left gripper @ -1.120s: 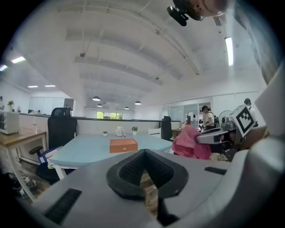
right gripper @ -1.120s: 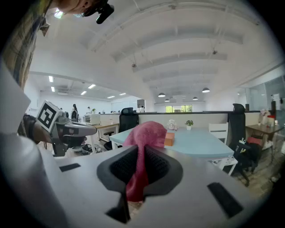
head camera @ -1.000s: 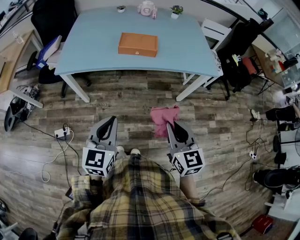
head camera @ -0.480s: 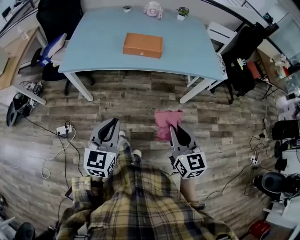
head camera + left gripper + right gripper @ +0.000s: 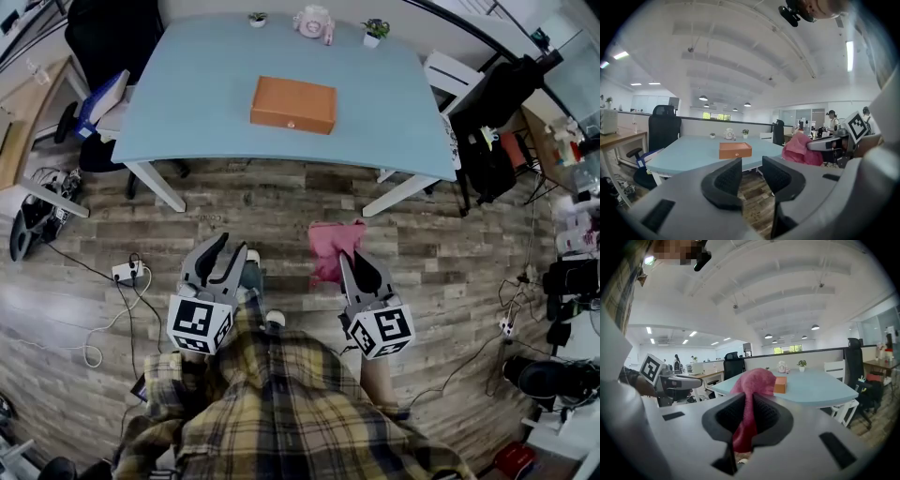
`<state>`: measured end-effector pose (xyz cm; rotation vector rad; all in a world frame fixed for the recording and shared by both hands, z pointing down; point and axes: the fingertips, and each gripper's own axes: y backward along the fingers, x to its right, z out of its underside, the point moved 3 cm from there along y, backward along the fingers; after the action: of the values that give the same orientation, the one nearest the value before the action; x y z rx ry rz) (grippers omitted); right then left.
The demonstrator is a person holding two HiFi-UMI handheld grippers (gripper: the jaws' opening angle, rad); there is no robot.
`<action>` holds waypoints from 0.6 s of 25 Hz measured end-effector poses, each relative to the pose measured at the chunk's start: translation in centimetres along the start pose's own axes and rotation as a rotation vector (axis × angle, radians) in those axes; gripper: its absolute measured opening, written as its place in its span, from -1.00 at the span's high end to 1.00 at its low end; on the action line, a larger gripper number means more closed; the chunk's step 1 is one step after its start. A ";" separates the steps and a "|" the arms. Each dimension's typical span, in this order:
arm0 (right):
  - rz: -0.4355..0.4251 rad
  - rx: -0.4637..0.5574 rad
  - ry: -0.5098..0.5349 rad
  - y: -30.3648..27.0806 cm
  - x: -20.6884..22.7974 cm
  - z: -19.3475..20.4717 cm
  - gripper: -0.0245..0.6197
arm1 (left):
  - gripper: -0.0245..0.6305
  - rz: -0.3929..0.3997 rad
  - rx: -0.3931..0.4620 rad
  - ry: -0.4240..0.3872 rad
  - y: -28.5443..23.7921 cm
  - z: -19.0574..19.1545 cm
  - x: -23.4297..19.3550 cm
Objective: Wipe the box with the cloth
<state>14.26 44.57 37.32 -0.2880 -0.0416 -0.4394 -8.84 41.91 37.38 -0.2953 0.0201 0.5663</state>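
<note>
The orange box (image 5: 293, 104) sits near the middle of the light-blue bench (image 5: 187, 103), well apart from both grippers, with wood floor (image 5: 281, 202) between. A potted plant (image 5: 376, 31) and a pale ornament (image 5: 314, 21) stand along the bench's far edge, and a black chair (image 5: 103, 37) stands at its left end. The left hand-held gripper (image 5: 228, 247) has just been opening. Its jaws stand apart with nothing between them. The right hand-held gripper (image 5: 351, 261) pinches the pink cloth (image 5: 333, 246), which bunches beyond the jaw tips.

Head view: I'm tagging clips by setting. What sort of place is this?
Probably an open-plan office: a light blue table, a black office chair beside it, and ceiling lights in the left gripper view.
</note>
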 end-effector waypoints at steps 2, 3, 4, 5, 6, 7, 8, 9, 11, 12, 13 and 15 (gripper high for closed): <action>0.002 -0.003 0.009 -2.3 0.5 -0.9 0.80 | 0.49 0.008 -0.001 0.005 -1.8 -0.7 -1.8; 0.001 -0.003 0.016 -3.5 0.7 -1.5 0.80 | 0.48 0.010 0.002 0.008 -2.7 -1.1 -2.7; 0.000 -0.002 0.023 -4.7 1.0 -2.0 0.80 | 0.47 0.012 0.006 0.012 -3.6 -1.5 -3.7; -0.002 -0.001 0.030 -5.9 1.2 -2.5 0.80 | 0.45 0.014 0.009 0.015 -4.6 -1.9 -4.7; -0.003 0.000 0.034 -7.1 1.5 -2.9 0.80 | 0.43 0.016 0.011 0.017 -5.5 -2.3 -5.5; -0.003 -0.001 0.036 -8.2 1.7 -3.3 0.80 | 0.42 0.019 0.011 0.019 -6.4 -2.6 -6.3; -0.002 -0.002 0.038 -9.2 2.0 -3.7 0.80 | 0.41 0.022 0.011 0.020 -7.2 -2.9 -7.0; 0.000 -0.003 0.039 -10.1 2.2 -4.0 0.80 | 0.40 0.026 0.011 0.021 -8.0 -3.2 -7.7; 0.007 -0.002 0.043 -11.9 2.6 -4.8 0.80 | 0.40 0.034 0.007 0.026 -9.3 -3.6 -9.1; 0.013 -0.002 0.046 -12.7 2.7 -5.1 0.80 | 0.39 0.037 0.004 0.030 -9.9 -3.7 -9.7; 0.018 -0.004 0.048 -13.4 2.8 -5.4 0.80 | 0.39 0.041 0.002 0.034 -10.4 -3.8 -10.4; 0.027 -0.010 0.052 -14.6 2.9 -5.7 0.80 | 0.38 0.048 0.000 0.041 -11.5 -4.0 -11.5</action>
<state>10.56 29.14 36.04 -0.2869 0.0148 -0.4203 -12.21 25.55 37.83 -0.3073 0.0664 0.6080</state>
